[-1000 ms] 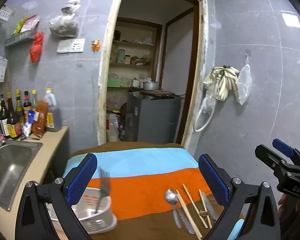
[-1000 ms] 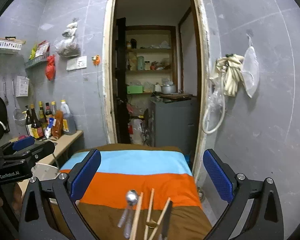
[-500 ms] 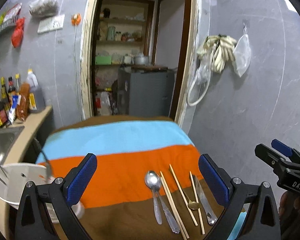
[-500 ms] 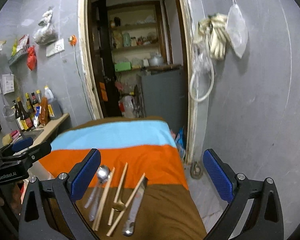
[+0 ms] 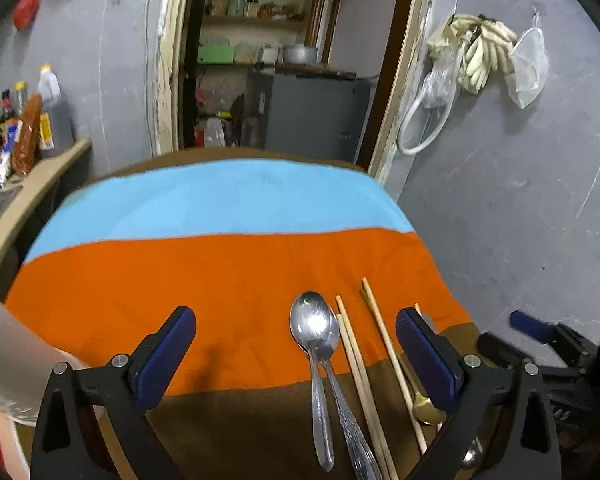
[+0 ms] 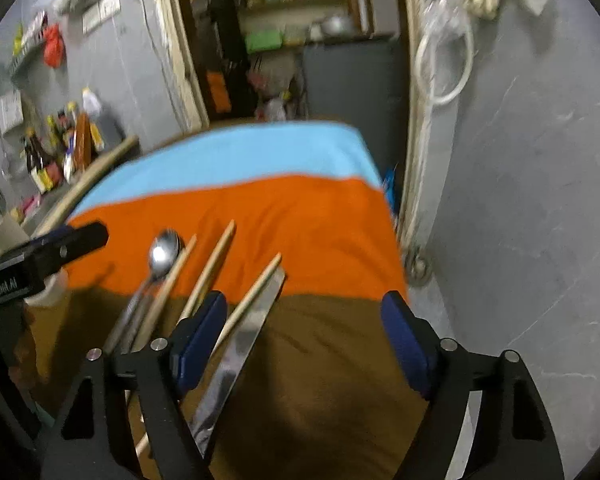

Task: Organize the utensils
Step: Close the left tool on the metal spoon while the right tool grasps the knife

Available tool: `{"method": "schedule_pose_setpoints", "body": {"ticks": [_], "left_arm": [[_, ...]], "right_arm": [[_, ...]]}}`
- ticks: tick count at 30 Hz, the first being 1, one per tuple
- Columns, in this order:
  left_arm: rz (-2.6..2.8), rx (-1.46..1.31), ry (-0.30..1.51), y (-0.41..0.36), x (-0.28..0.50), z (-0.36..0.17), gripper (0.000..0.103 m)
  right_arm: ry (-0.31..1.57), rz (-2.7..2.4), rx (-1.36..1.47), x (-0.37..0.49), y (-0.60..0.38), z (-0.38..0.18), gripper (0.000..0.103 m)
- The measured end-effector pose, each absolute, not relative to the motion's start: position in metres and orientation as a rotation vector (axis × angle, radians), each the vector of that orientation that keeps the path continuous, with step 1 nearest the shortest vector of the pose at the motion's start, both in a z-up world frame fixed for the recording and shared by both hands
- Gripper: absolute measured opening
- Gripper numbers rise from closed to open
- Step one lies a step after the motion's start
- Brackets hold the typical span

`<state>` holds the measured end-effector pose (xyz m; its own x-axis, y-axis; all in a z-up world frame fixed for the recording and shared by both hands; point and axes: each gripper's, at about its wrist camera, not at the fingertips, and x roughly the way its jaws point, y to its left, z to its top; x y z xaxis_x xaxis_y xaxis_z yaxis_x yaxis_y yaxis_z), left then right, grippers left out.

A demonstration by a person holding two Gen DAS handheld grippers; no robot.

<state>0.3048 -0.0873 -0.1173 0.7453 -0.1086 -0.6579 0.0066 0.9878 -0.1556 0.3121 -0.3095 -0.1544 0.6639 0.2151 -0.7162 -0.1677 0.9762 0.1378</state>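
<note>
**Both grippers spread wide over the cutlery on the striped cloth**

The striped cloth [image 5: 220,272], with blue, orange and brown bands, covers the table, and every utensil lies toward its right side, across the seam where orange meets brown. Two steel spoons [image 5: 318,356] lie there overlapping, bowls on the orange, handles on the brown. Just right of them lie wooden chopsticks [image 5: 354,360], then a small gold spoon [image 5: 424,410] on the brown band, partly hidden behind a blue pad. A table knife [image 6: 240,344] lies furthest right, a chopstick touching its blade.

The left gripper [image 5: 296,356] hangs above the cloth with jaws spread, holding nothing; the steel spoons and chopsticks show between its fingers. The right gripper [image 6: 304,344] is likewise wide apart and empty, the knife passing beside its left pad.
</note>
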Motion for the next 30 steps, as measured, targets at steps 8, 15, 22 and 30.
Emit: {"method": "schedule_pose_setpoints", "body": {"ticks": [8, 15, 22, 30], "left_arm": [[-0.097, -0.163, 0.846, -0.087, 0.336, -0.151, 0.067], [-0.137, -0.2, 0.902, -0.087, 0.35, -0.166, 0.049], [-0.159, -0.199, 0.921, -0.09, 0.36, -0.172, 0.036], [-0.16, -0.216, 0.936, -0.086, 0.366, -0.173, 0.015]], "right_arm": [[0.907, 0.251, 0.012, 0.324, -0.286, -0.183, 0.062], [0.92, 0.254, -0.025, 0.33, -0.279, -0.187, 0.062], [0.914, 0.25, -0.059, 0.337, -0.274, -0.183, 0.047], [0.92, 0.26, 0.047, 0.35, -0.293, -0.18, 0.018]]}}
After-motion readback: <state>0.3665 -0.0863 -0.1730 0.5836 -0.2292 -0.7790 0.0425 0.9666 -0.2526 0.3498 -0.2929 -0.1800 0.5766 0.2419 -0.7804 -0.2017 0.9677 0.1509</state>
